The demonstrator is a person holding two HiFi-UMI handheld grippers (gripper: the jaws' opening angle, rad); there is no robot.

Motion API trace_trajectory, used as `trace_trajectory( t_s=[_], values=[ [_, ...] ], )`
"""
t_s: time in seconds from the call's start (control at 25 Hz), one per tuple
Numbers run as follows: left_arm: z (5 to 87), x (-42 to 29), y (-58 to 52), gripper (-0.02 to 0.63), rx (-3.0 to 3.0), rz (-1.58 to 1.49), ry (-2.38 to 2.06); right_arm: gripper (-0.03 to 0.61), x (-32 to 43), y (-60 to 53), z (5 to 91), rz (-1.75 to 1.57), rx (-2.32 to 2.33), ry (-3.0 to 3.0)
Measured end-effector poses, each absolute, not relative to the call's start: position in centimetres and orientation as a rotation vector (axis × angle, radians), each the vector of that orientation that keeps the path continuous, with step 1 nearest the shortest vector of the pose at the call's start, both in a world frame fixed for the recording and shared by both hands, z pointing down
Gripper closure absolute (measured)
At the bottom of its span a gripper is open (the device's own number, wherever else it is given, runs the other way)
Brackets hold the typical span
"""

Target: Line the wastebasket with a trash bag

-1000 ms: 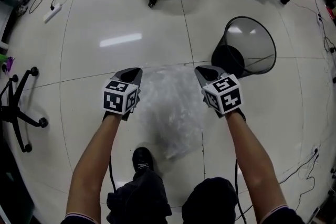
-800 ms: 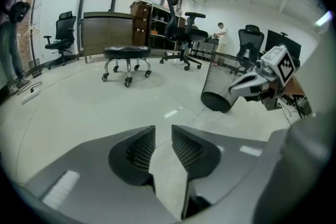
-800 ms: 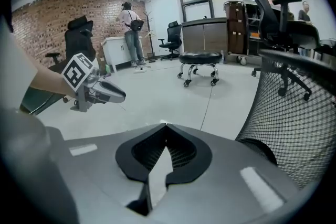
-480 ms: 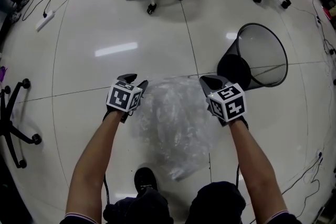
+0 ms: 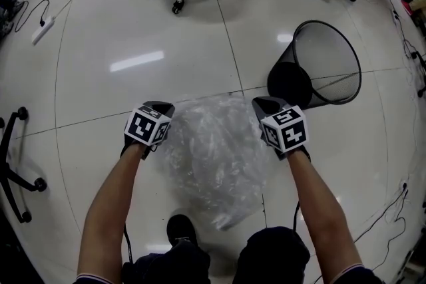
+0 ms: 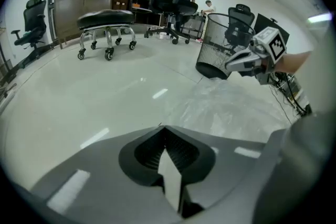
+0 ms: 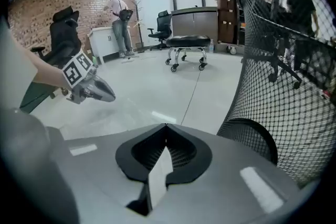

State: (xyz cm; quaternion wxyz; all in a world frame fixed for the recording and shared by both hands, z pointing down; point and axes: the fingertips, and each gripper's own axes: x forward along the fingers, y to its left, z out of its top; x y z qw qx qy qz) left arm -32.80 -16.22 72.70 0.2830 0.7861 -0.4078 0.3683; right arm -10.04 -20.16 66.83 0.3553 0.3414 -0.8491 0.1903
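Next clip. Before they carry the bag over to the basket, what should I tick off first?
1. Left gripper holds the trash bag: ok, its jaws have just closed on the film.
2. Right gripper holds the bag: ok, shut on film.
3. Bag mouth opened up: cannot tell, the film looks crumpled.
4. Wastebasket upright and unlined: ok.
5. Bag over the basket: not ok, it hangs beside it above the floor.
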Motion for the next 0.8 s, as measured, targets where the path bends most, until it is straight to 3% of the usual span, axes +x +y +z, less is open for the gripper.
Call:
trace_trajectory(
  t_s=[0.08,0.16,0.24,0.4,0.56,0.72,0.8],
  values=[
    [72.2,-32.8,-16.2,0.603,2.114,0.955,-1.106,0.57,-10.1,-20.5,67.9,0.495,0.885,-2.171],
    [71.6,-32.7,-16.2,0.603,2.123,0.933,-1.114,0.458,-10.3,-20.7,69.0,0.505,0.873,-2.149],
    [71.3,-32.8,-16.2,0.603,2.13,0.929,-1.118,0.387,-10.4,-20.9,70.2,0.513,0.859,-2.117],
    [70.9,-33.2,-16.2,0.603,2.136,0.933,-1.127,0.325,-9.7,-21.2,72.4,0.502,0.818,-2.035],
    [70.9,-33.7,-15.8,0.603,2.135,0.944,-1.134,0.341,-9.2,-21.1,73.6,0.521,0.784,-2.007],
    [70.4,-33.5,-15.6,0.603,2.146,0.932,-1.135,0.525,-9.3,-20.6,73.3,0.522,0.756,-2.017],
    [69.5,-33.3,-15.7,0.603,2.16,0.92,-1.141,0.572,-9.6,-20.3,72.0,0.487,0.754,-2.051]
  ],
)
